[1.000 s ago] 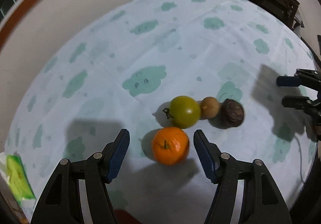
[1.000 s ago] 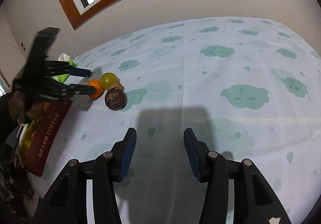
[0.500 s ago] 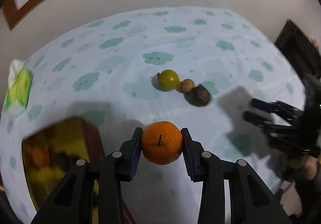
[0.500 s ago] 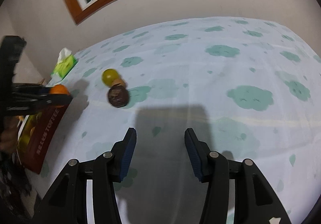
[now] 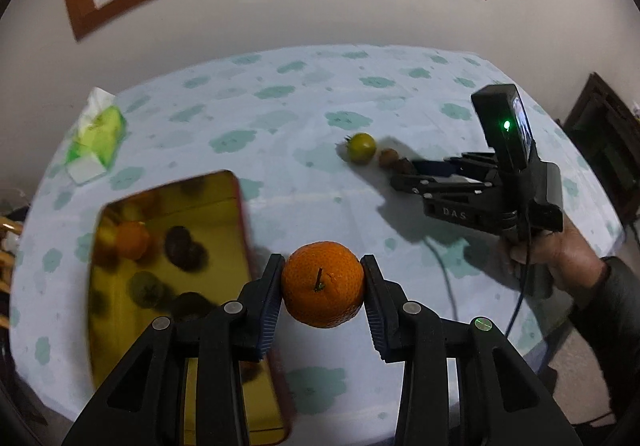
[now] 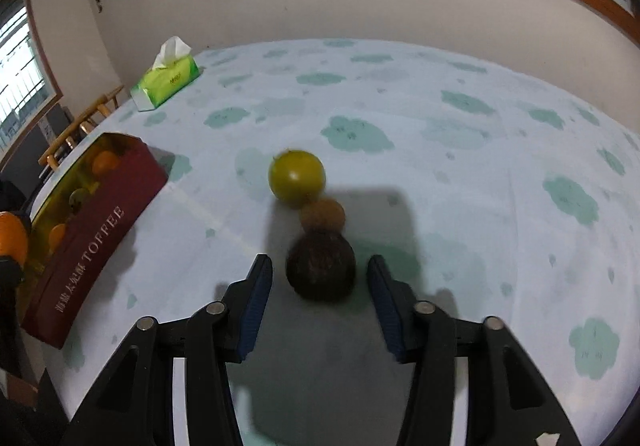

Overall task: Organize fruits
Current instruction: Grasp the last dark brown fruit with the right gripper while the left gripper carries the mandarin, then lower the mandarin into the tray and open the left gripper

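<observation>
Mid-transfer, by the look of it: left gripper (image 5: 322, 296) clamped on an orange (image 5: 322, 294), pads pressed against both flanks, fruit held clear above the bench (image 5: 280, 106). Box (image 5: 168, 246) lying at about 9 o'clock of the orange, long and rectangular, gold reflective lining inside, dark red outer wall printed TOFFEE. Already holding another orange (image 5: 132, 240), some dark round fruits and what looks like a green one, though blurred.

Right gripper (image 6: 320, 282) spread wide, low over the cloth, straddling a dark fruit (image 6: 320, 270) without touching it on either side. Beyond, at 12 o'clock, a small brown fruit (image 6: 323, 216) touching the dark one, then a green fruit (image 6: 297, 176) touching the brown one, all three in a short row.

Next move, as a judgement: swing the orange over the open box, lower into a free patch of the gold floor, then release; for the right side, close on the dark fruit and lift straight up so as not to roll its neighbour.

Orange: pebbled glossy skin, short stem stub facing the camera, round and slightly flattened. Dark fruit: dull, rough, nearly spherical. Brown fruit: matte, smallest of the row. Green fruit: smooth, shiny, with a highlight on top. Bench cover: pale blue cloth with teal cloud prints, lightly creased. Tissue pack (image 6: 166, 80) at 10 o'clock, green wrapper, white sheet sticking up.
</observation>
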